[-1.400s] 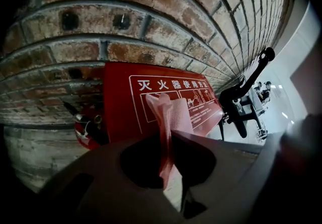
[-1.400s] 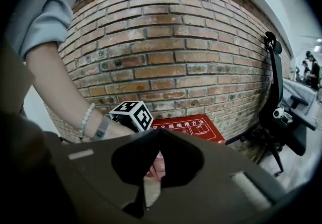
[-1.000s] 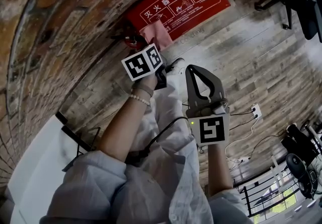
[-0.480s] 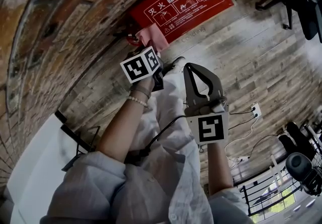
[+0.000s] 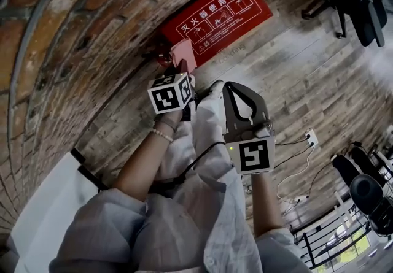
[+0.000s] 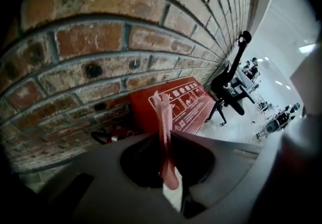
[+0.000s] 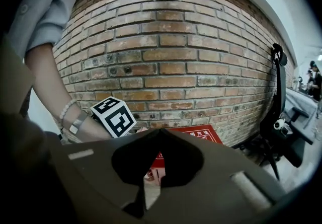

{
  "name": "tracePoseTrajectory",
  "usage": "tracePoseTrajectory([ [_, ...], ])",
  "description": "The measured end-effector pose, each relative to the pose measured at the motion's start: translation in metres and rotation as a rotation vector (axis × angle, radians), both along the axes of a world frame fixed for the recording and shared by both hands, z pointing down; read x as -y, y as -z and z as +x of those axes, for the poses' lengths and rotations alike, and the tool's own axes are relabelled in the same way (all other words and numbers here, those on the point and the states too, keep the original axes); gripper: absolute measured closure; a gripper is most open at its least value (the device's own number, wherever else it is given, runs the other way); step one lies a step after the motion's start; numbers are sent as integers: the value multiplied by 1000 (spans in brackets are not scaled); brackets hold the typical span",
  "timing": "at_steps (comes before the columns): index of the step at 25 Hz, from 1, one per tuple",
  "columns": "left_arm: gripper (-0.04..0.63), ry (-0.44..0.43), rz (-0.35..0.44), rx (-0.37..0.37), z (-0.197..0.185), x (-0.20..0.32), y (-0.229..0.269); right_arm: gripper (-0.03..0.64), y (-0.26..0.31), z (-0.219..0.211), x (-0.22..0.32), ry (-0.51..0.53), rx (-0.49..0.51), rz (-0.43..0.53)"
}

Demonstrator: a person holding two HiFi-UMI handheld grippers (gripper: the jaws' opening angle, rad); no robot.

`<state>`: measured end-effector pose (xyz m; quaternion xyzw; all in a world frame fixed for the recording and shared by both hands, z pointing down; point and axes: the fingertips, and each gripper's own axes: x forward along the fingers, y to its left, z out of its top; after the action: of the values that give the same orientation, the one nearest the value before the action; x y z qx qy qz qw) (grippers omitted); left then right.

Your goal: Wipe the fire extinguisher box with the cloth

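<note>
Cloth clamped in left gripper fingers near fire extinguisher box; right gripper closed.

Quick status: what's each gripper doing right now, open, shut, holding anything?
Left gripper: shut on the pink cloth.
Right gripper: shut, nothing between its jaws.

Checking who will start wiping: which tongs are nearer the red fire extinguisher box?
Left. The left tongs, shut on the pink cloth, reach toward the near end of the fire extinguisher box. The right tongs, shut and empty, hang farther back from it.
</note>
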<state>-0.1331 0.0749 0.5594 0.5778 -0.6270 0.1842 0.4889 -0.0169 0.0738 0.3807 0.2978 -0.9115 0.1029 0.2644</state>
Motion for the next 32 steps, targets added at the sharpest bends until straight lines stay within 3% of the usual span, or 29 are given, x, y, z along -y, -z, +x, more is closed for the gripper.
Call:
tracePoseTrajectory([
  [7, 583, -271, 229, 156, 3, 43, 98, 609, 59, 10, 17, -63, 12, 82],
  [14, 583, -393, 426, 215, 11, 77, 203, 611, 122, 16, 25, -101, 17, 151],
  [20, 583, -493, 597, 205, 17, 96, 289, 609, 182, 20, 40, -138, 33, 251],
  [25, 583, -526, 736, 193, 19, 96, 355, 611, 216, 27, 44, -168, 56, 319],
  [32, 583, -611, 882, 245, 26, 82, 422, 610, 249, 31, 44, -187, 79, 359],
])
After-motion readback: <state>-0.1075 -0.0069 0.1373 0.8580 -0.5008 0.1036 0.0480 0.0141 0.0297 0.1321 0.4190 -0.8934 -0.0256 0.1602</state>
